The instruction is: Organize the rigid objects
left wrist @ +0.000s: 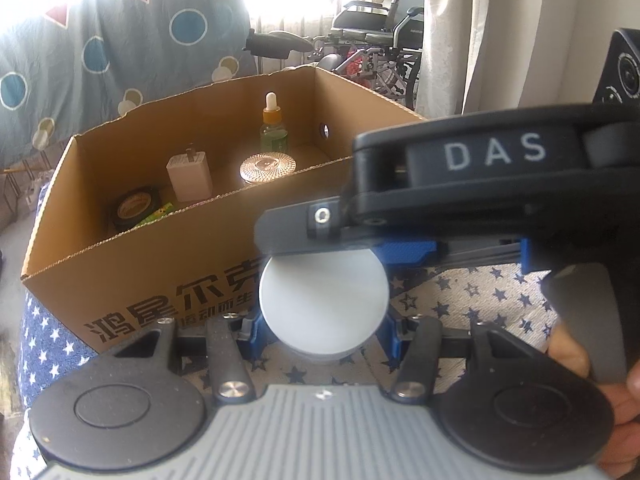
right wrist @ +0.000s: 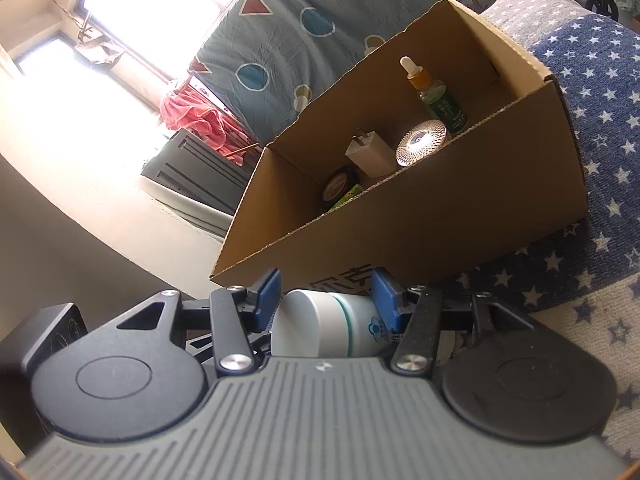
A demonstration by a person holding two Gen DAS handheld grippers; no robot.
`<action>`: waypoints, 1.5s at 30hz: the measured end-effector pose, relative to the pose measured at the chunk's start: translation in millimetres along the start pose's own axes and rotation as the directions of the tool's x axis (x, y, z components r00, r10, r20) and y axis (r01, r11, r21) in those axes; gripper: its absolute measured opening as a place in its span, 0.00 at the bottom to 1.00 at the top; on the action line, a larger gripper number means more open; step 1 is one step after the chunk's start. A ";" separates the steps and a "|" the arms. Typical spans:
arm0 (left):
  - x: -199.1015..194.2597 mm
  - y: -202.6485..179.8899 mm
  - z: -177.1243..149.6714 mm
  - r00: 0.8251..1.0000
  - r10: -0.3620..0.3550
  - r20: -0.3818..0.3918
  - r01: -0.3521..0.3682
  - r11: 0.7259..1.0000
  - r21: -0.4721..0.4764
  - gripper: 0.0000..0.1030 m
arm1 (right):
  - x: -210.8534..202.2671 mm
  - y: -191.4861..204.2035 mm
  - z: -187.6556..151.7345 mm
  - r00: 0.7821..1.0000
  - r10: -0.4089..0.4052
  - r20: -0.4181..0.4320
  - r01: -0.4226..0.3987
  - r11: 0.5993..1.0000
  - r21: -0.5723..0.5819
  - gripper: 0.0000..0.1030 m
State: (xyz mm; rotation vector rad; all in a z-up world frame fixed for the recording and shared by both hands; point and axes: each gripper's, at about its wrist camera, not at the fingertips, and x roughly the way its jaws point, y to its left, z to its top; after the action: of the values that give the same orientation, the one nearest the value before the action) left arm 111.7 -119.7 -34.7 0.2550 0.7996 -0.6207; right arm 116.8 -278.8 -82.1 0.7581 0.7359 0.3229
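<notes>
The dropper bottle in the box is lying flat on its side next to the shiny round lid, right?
Not quite. The dropper bottle is standing upright in the cardboard box, white tip on top, as the left wrist view shows. The rest holds: it stands next to the shiny round lid.

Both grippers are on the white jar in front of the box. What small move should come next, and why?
Probably lift the white jar over the box's near wall. Both the left gripper and the right gripper bracket it; it still sits low, outside the box. Inside, the dropper bottle, charger and tape roll are already placed.
</notes>
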 end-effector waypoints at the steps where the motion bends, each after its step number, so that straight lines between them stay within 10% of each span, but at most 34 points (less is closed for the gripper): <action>1: 0.4 -0.6 0.0 1.000 0.000 0.001 0.000 1.000 0.002 0.52 | -1.3 -1.3 -0.5 1.000 -0.001 0.001 0.001 1.000 0.003 0.50; 23: -6.5 -3.1 -8.7 1.000 -0.011 0.008 0.010 0.999 0.039 0.58 | -16.2 -15.3 -5.2 1.000 0.000 0.019 -0.001 0.999 0.037 0.54; 35: 5.7 -0.9 -3.0 1.000 -0.014 -0.021 0.015 1.000 0.024 0.43 | -23.8 -24.5 -6.9 0.999 -0.008 0.039 0.005 0.998 0.063 0.55; 45: -12.2 19.6 -10.8 0.996 -0.056 -0.071 0.056 0.998 -0.003 0.55 | -31.9 -28.2 -10.3 0.999 -0.016 0.046 0.012 0.997 0.079 0.55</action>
State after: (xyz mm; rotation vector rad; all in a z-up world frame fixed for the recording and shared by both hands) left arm 110.8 -94.3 -33.4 0.2556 0.8773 -0.6667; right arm 87.2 -309.6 -92.1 0.8320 0.7124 0.2635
